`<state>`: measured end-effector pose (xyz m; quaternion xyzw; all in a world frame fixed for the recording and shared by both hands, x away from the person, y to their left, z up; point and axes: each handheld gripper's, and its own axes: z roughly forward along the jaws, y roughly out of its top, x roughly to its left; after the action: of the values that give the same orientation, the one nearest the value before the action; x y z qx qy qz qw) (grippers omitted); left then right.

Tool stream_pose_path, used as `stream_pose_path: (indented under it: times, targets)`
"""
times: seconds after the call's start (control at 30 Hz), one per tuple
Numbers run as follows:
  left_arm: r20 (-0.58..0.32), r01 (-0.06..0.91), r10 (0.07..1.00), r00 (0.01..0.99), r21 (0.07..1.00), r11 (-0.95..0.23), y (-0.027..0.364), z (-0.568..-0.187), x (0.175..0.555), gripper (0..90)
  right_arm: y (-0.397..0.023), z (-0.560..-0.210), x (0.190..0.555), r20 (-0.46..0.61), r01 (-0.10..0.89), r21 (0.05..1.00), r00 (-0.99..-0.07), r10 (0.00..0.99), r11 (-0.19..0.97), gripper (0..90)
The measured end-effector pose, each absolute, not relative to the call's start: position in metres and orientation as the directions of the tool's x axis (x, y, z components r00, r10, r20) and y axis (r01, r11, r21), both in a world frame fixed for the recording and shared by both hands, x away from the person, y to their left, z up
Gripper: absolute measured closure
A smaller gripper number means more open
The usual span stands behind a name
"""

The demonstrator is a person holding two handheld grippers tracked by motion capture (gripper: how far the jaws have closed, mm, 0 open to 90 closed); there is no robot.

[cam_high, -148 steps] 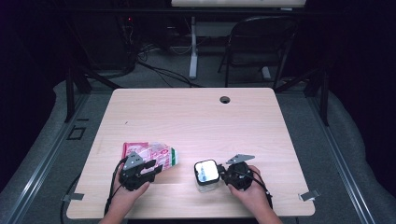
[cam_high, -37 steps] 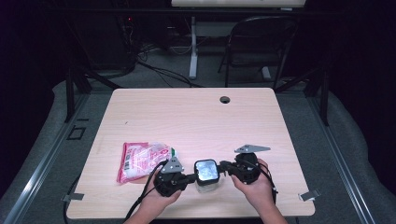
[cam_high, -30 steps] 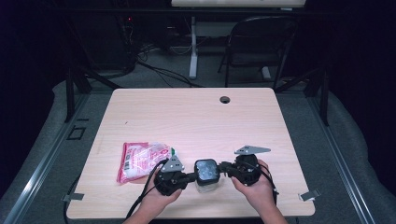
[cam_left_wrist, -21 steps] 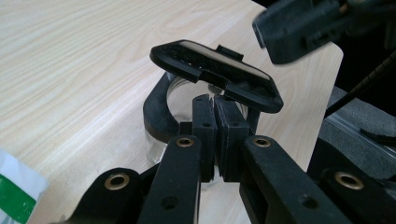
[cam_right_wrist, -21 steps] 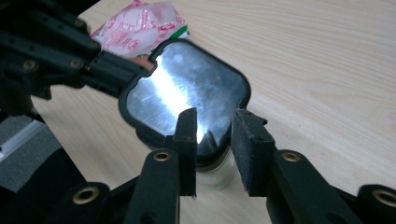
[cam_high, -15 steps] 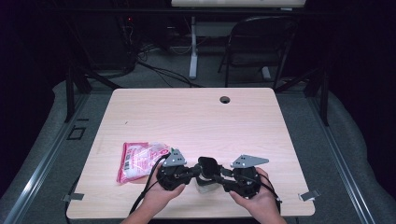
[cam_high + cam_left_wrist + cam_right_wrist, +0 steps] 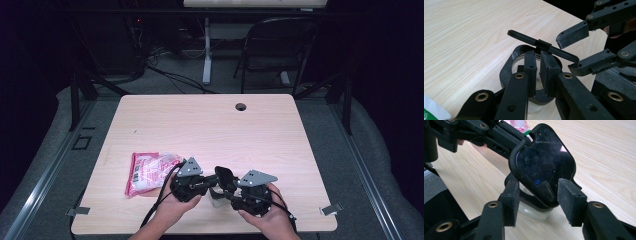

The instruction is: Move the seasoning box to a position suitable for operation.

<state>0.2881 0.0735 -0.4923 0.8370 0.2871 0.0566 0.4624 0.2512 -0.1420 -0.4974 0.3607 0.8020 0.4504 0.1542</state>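
— What's happening at the near edge of the table (image 7: pixel 210 125)?

— Both hands are working the small clear container (image 7: pixel 534 213). It stands upright on the wood right in front of the person, between the two grippers. The left gripper (image 7: pixel 537 53) has its jaws pressed in on the black collar at the container's mouth. They've just eased a shade wider, but the rim is clamped between the pads.

— So that one's the anchor?

— I'd say so. It pins the body down so it can't skid or tip while the other hand deals with the top. And look, the hinged lid (image 7: pixel 544 167) is standing up at a slant, with the mouth open underneath.

— And the other hand?

— The right gripper (image 7: pixel 235 192) has just been opening its jaws. They stand wide now, one either side of the lid's lower edge and touching nothing that I can make out. To my eye it has let go because the flap props itself open.

— That pink packet (image 7: pixel 147 172)?

— It lies flat off to the left, just beside the left hand (image 7: pixel 172 207). My guess is it's parked within reach for whatever goes into the container.
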Motion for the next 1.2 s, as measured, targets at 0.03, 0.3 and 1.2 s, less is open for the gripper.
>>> stream_pose_path:
  times: [0.03,0.3,1.2]
  targets:
    - [-0.168,0.427,0.535,0.828,0.806,-0.409,0.073,-0.492,0.288,83.0,-0.142,-0.497,0.251,0.08,0.439,0.835,-0.694,0.716,0.332,53.4]
    - [-0.144,0.428,0.565,0.812,0.805,-0.411,0.076,-0.496,0.292,73.5,-0.144,-0.489,0.248,0.042,0.484,0.778,-0.675,0.736,0.4,57.5]
    - [-0.136,0.471,0.615,0.777,0.773,-0.425,0.074,-0.519,0.308,67.0,-0.155,-0.484,0.248,0.078,0.493,0.795,-0.661,0.746,0.353,65.2]
